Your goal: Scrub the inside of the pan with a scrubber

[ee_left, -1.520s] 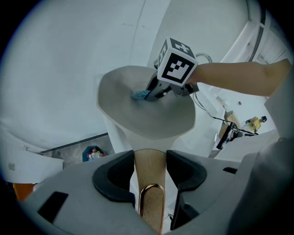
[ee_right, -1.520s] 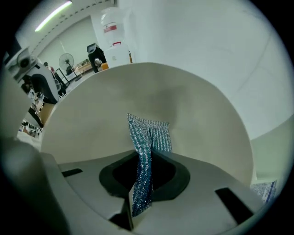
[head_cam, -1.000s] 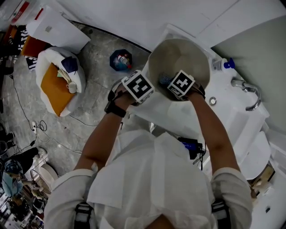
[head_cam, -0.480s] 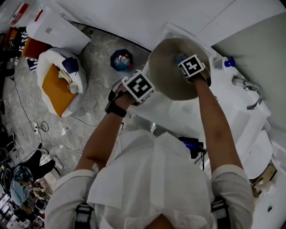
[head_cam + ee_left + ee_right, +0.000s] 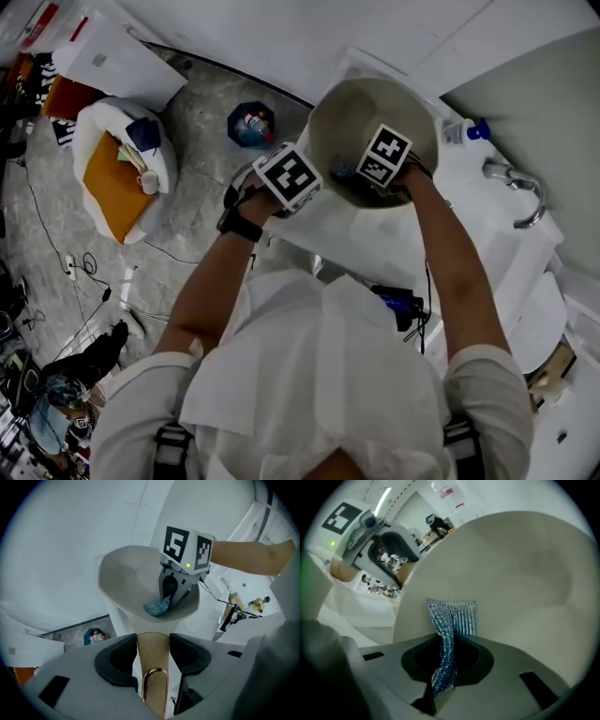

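The left tool (image 5: pixel 153 639) is clamped on the pan's wooden handle (image 5: pixel 154 691). Its two dark pads press the handle from either side, so the jaws stand fairly wide, with the wood filling the gap. A metal hanging loop sits at the handle's near end, just behind the pads.

The right tool (image 5: pixel 447 660) is closed down narrow on the scrubber (image 5: pixel 452 620), a blue-silver woven mesh pinched into a twisted strip between the jaws. The free end fans out beyond the tips. In the left gripper view this tool reaches down into the bowl of the pan (image 5: pixel 126 578) from above, and the mesh lies against the pale inner surface, low on the side nearest the handle.

The pan is pale grey-beige inside, deep and rounded. It is tipped so its opening faces up toward the person. In the head view it is beyond both hands, over the edge of the white table (image 5: pixel 487 244). Whether its base rests on anything cannot be told.

A curved faucet (image 5: pixel 514 184) stands on the table to the right of the pan, and a blue-capped bottle (image 5: pixel 472 131) stands between the two. Left of the pan, a small blue container (image 5: pixel 251 124) sits down on the grey floor (image 5: pixel 187 253).
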A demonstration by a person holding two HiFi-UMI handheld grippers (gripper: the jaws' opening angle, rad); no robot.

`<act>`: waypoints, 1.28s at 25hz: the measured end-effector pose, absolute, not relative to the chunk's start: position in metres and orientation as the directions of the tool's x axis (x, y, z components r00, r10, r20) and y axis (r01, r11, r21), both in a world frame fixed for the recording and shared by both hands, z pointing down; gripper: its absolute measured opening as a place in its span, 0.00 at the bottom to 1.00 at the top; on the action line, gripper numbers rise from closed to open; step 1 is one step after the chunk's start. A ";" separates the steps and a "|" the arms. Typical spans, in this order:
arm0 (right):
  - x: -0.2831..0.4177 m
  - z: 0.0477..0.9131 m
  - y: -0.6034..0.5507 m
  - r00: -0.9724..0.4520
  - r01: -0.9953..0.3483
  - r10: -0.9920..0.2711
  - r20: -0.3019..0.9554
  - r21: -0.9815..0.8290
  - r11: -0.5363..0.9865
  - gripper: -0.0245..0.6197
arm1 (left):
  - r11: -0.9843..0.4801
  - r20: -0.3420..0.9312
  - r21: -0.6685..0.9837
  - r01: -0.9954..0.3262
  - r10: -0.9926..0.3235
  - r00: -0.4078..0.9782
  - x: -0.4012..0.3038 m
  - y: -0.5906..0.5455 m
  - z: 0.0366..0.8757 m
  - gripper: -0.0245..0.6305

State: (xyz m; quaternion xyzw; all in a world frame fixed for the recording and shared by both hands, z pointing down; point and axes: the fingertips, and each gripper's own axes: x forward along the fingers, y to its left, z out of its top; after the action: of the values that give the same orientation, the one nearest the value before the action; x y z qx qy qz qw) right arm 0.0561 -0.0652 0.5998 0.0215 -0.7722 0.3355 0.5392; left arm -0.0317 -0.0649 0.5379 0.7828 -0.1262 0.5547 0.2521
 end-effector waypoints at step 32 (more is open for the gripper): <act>0.032 0.555 -0.260 -0.578 -0.786 -0.592 0.562 -0.580 0.216 0.11 | -0.830 0.925 0.263 -0.492 0.071 0.373 -0.024 -0.070 0.538 0.39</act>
State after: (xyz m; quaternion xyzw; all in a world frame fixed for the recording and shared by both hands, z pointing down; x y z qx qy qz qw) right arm 0.0319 -0.2599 0.5551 0.4462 -0.7719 0.4392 0.1103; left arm -0.0237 -0.0698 0.5382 0.7871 -0.1336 0.5437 0.2591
